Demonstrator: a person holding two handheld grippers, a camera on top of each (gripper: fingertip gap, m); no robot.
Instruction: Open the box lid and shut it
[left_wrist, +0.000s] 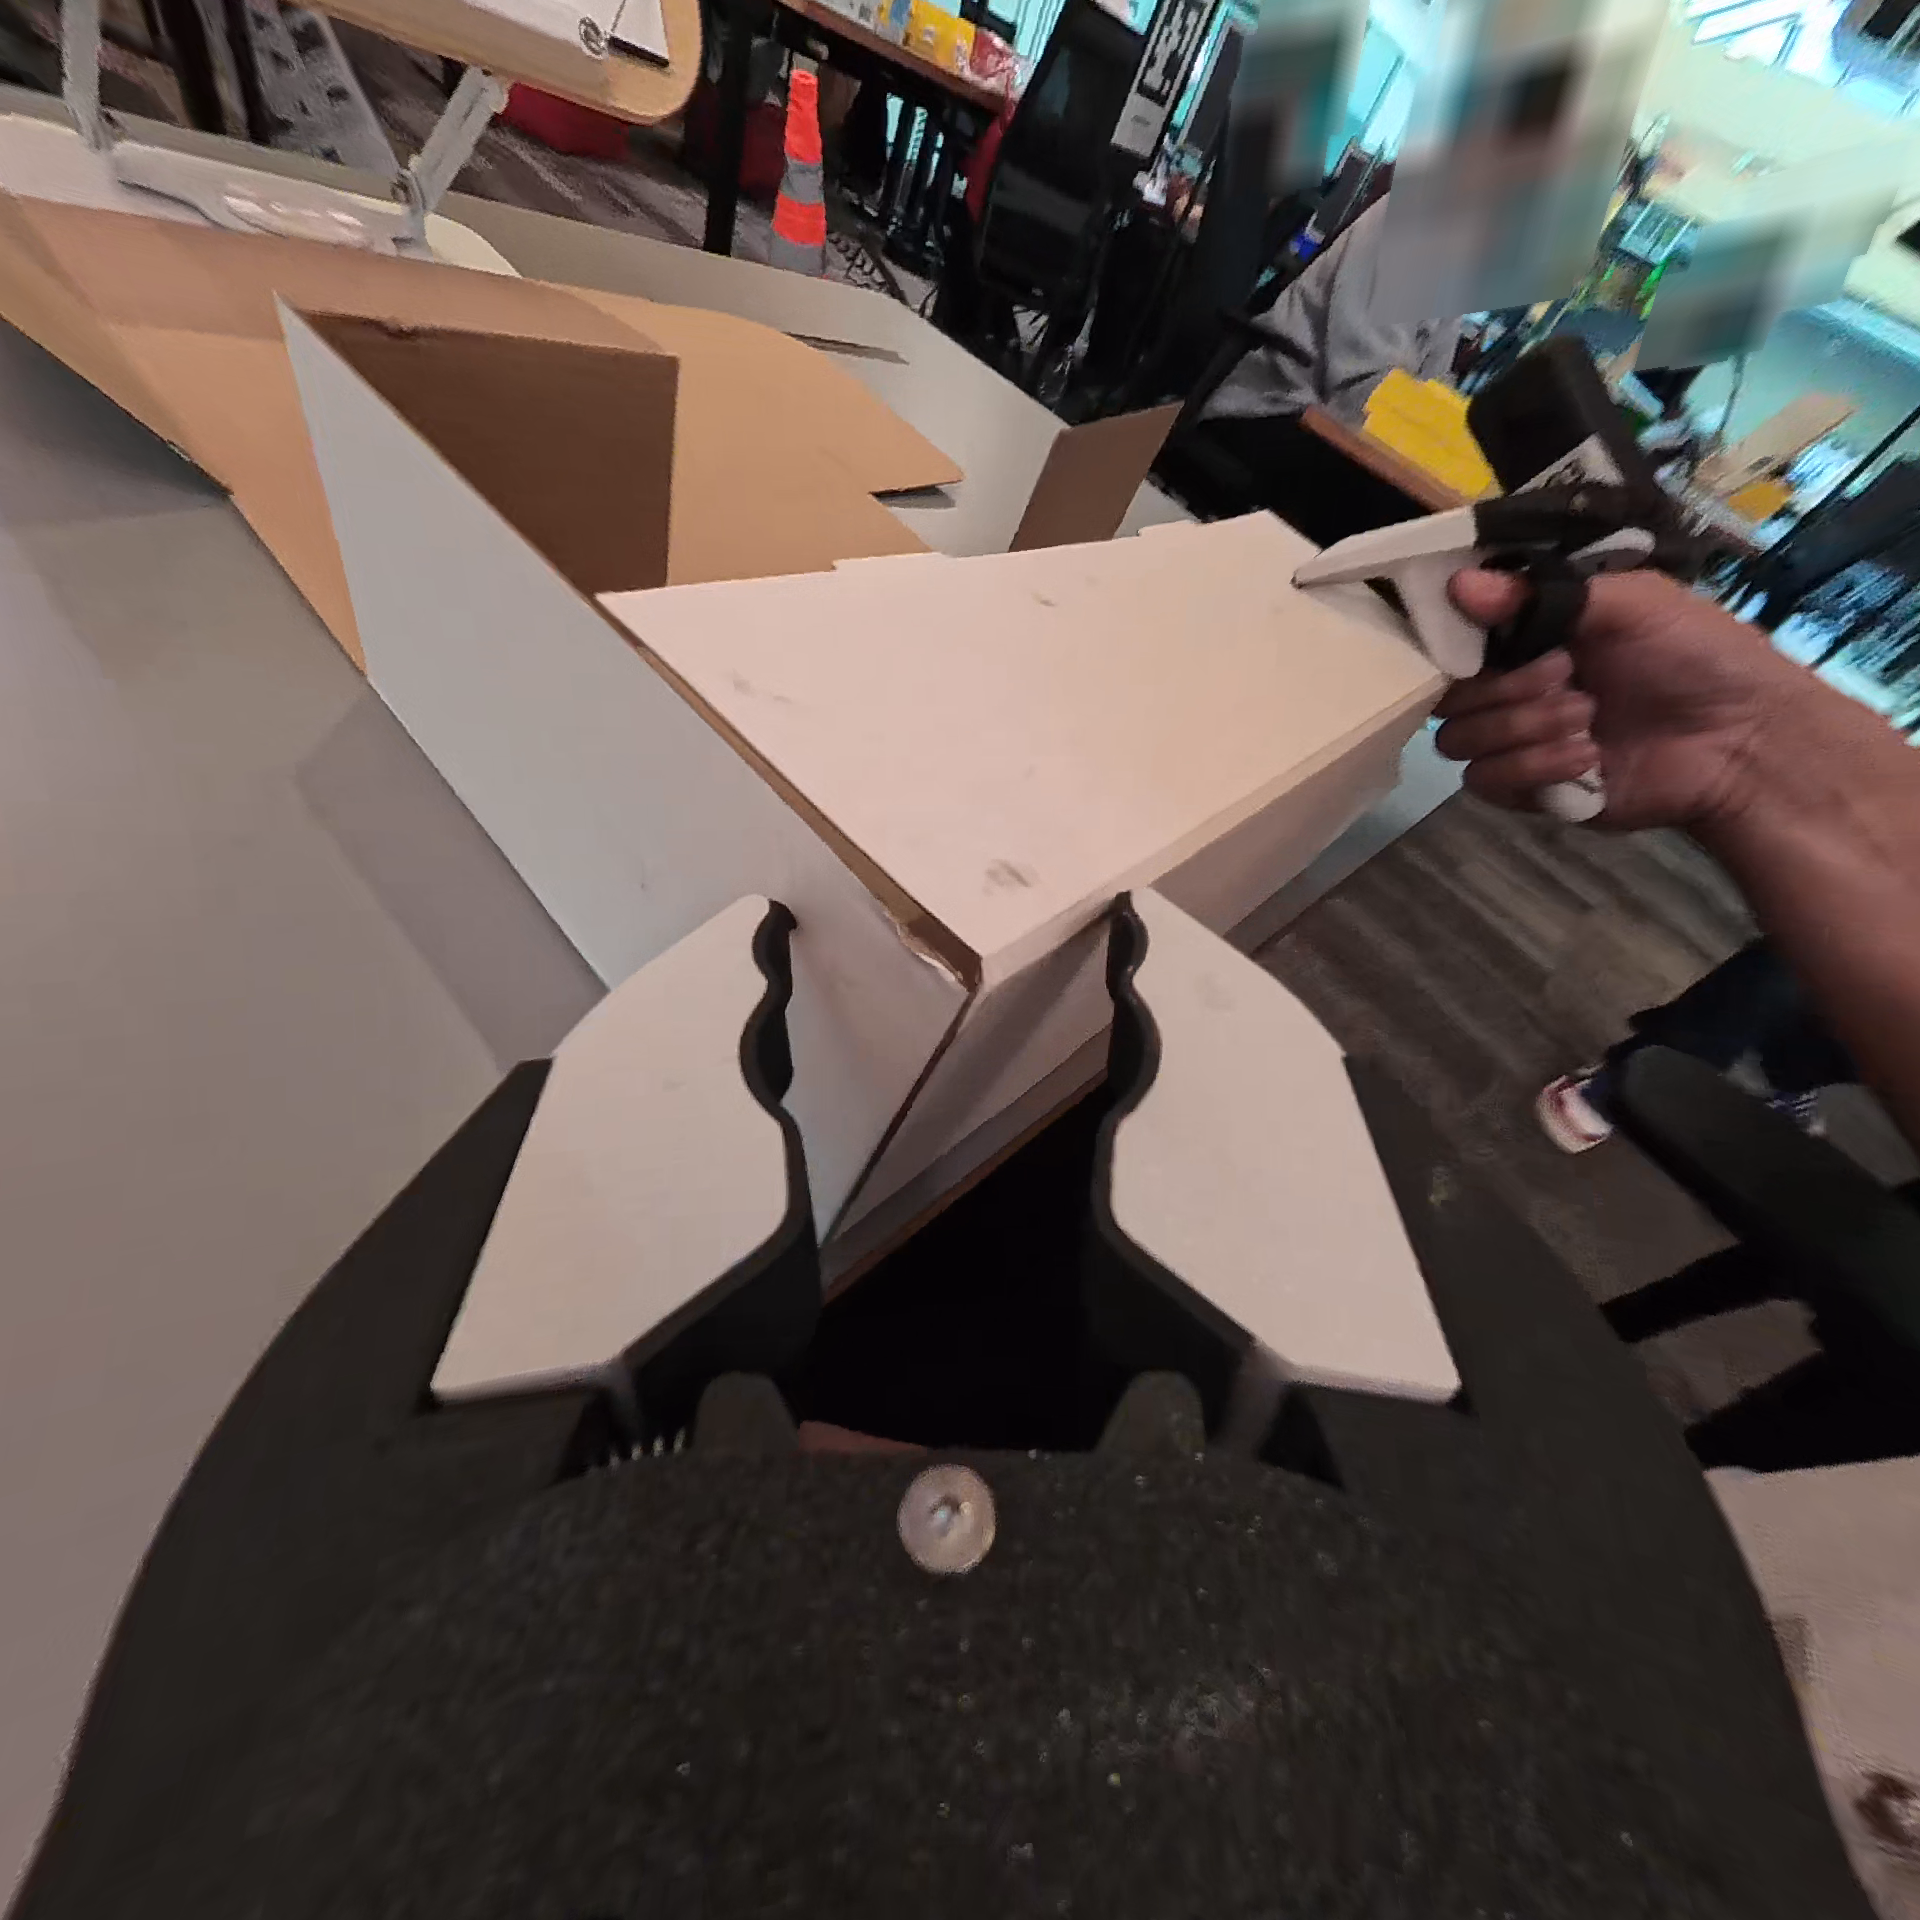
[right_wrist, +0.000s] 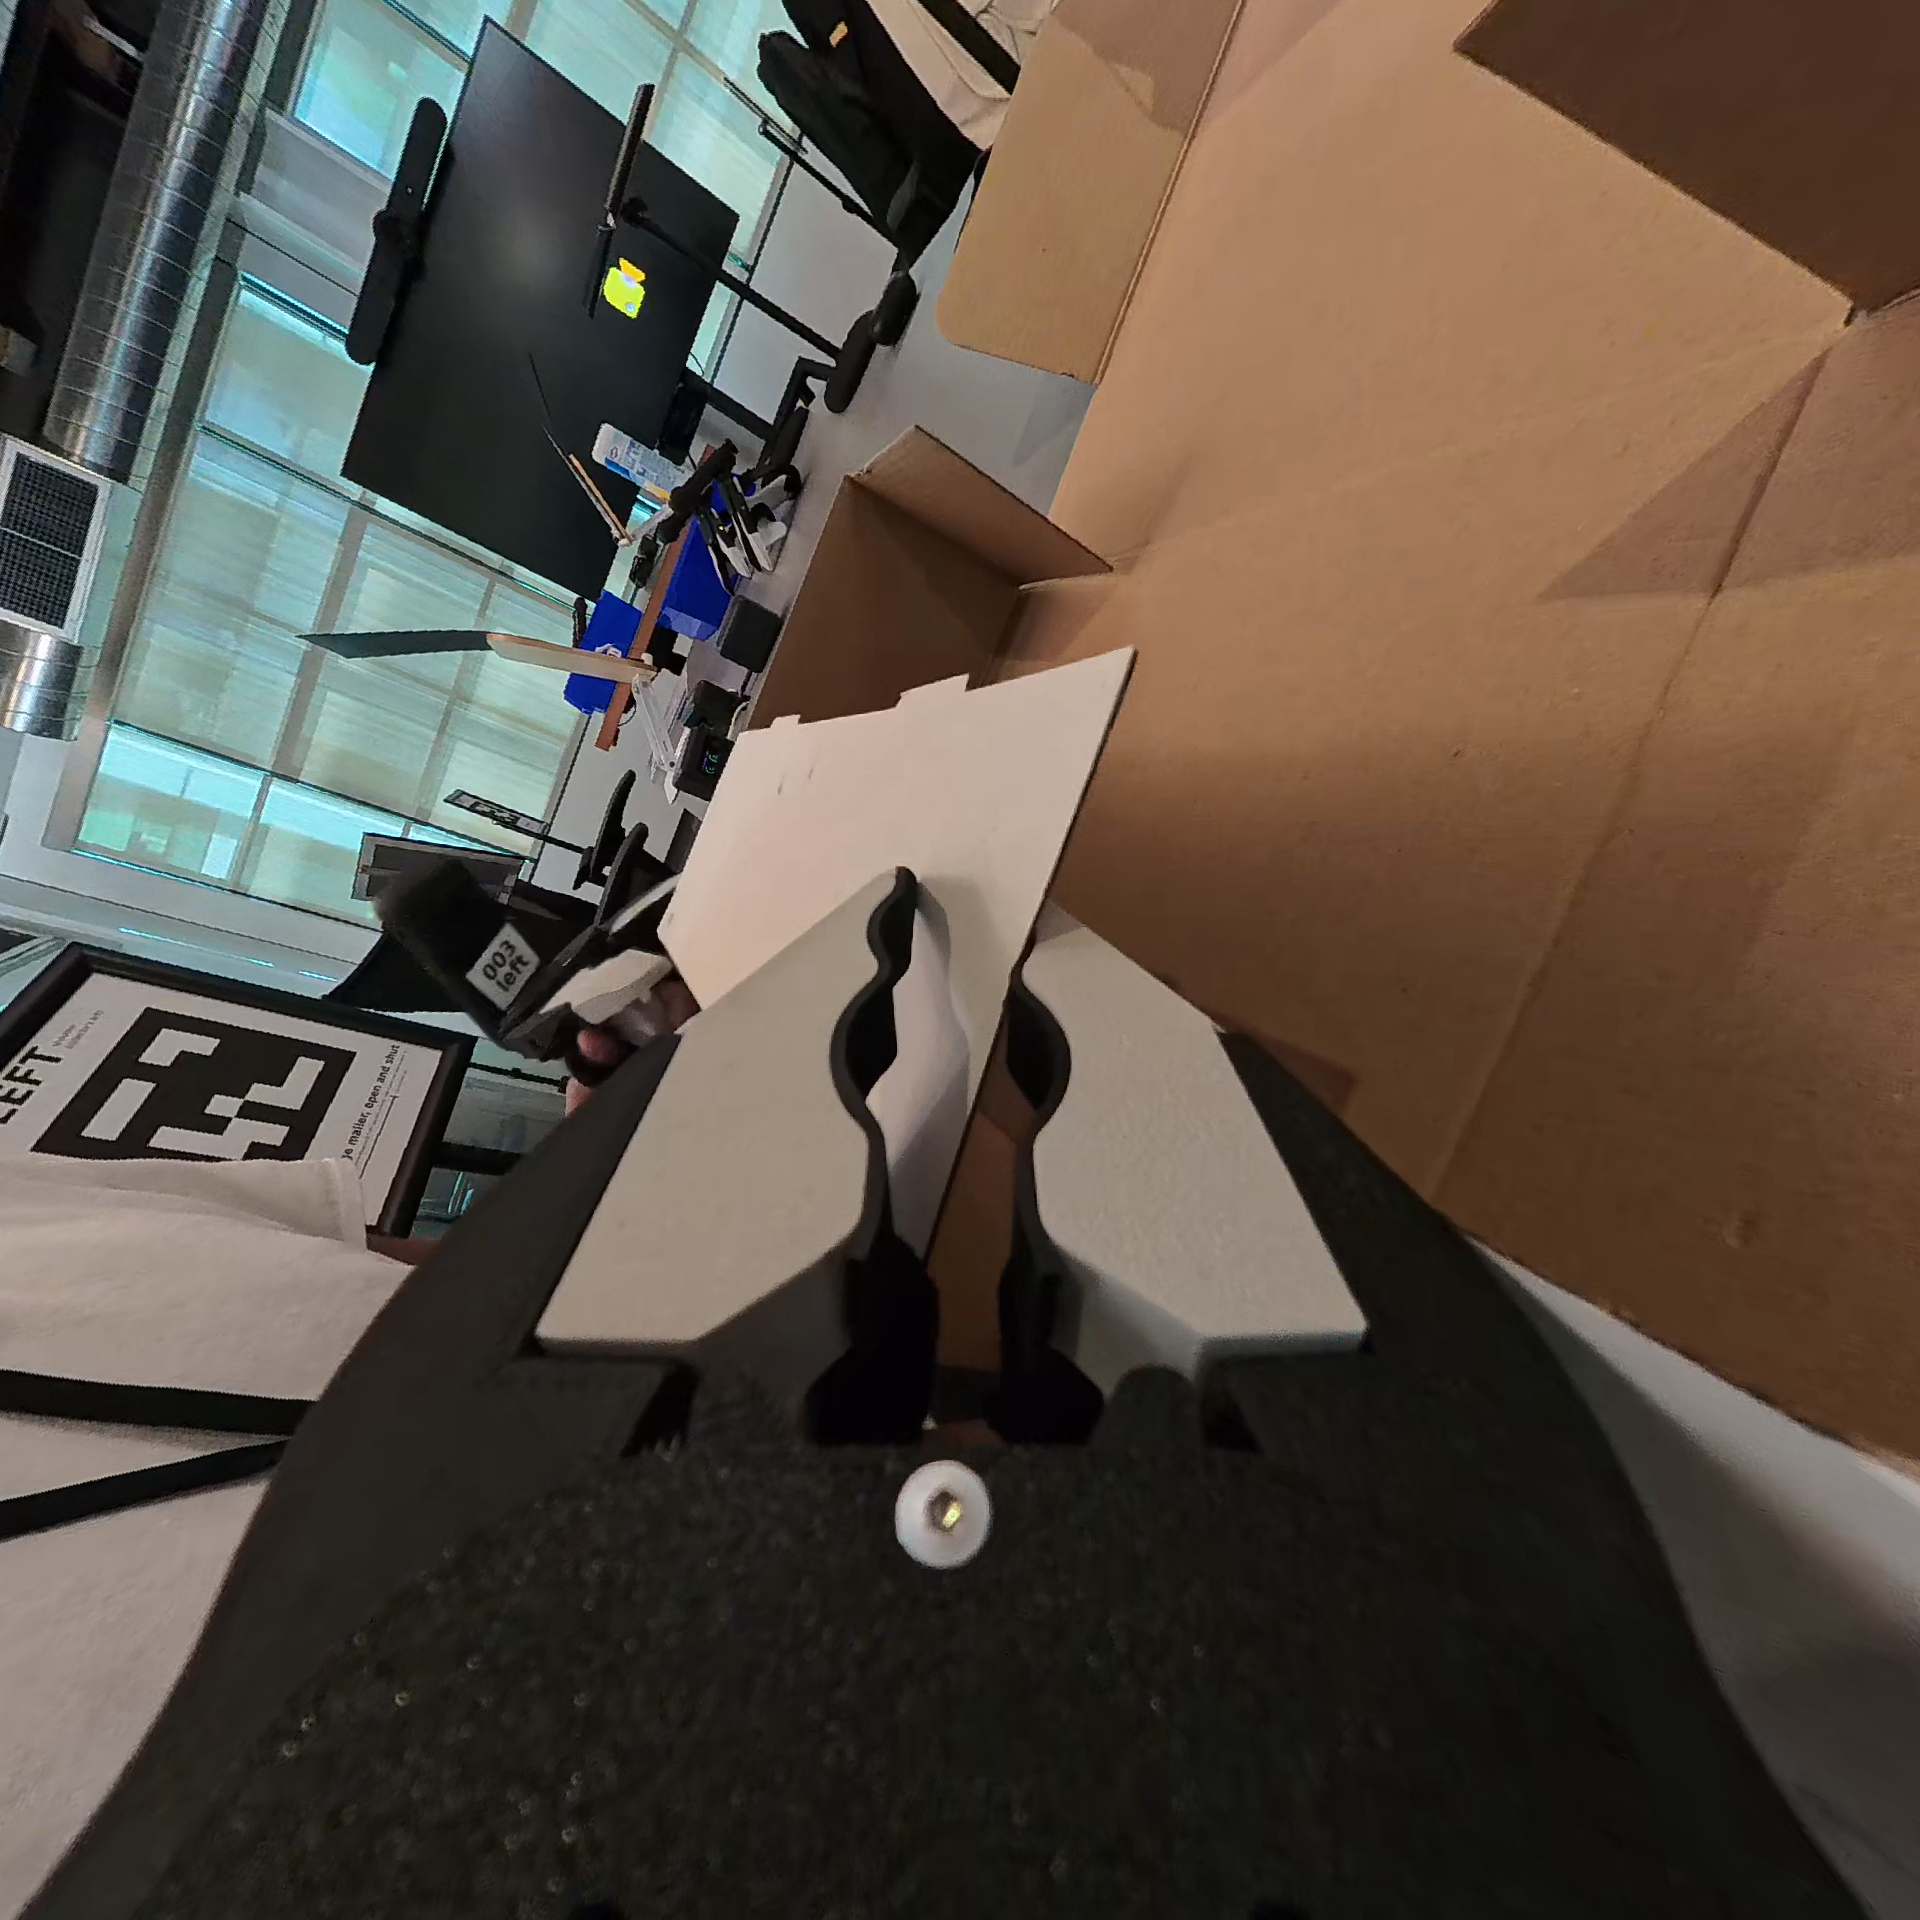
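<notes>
both claws hold the white box lid (left_wrist: 997, 727) half raised: left gripper (left_wrist: 951, 925) spread wide around its near corner to steady it, right gripper (right_wrist: 961, 935) narrowed, pinching the far edge.

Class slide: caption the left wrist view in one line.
Both grippers, left and right, hold the white box lid partly raised.

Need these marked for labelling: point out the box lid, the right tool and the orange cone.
box lid (left_wrist: 997, 717): left wrist view, white top face.
right tool (left_wrist: 1311, 578): left wrist view, fingertips at the lid's far corner.
orange cone (left_wrist: 802, 166): left wrist view, striped body.
</notes>
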